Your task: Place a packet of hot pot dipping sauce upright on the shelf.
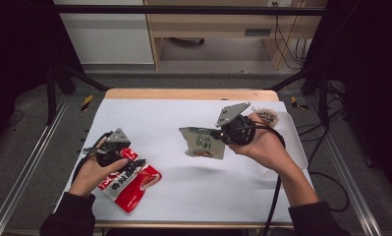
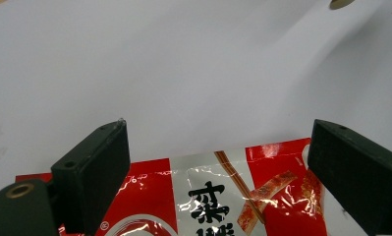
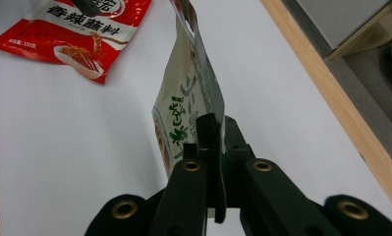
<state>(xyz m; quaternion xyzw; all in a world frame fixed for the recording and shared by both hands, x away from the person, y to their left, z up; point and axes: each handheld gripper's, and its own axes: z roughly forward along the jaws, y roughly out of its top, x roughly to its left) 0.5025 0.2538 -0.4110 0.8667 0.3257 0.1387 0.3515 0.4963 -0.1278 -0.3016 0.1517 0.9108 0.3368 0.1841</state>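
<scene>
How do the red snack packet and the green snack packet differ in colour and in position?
The red snack packet is red and white; the green snack packet is pale green. The red one lies flat on the table; the green one is clamped by the right gripper. Both carry printed characters.

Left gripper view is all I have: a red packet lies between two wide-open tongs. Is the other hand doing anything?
Observer: Yes. The right tongs are shut on the edge of a green-and-white packet.
Operator: Is that packet lying on the table?
Observer: No, the high view shows it held up off the white table cover.
Operator: Anything else on the table?
Observer: A third, pale packet lies behind the right hand, near the far right corner.
</scene>
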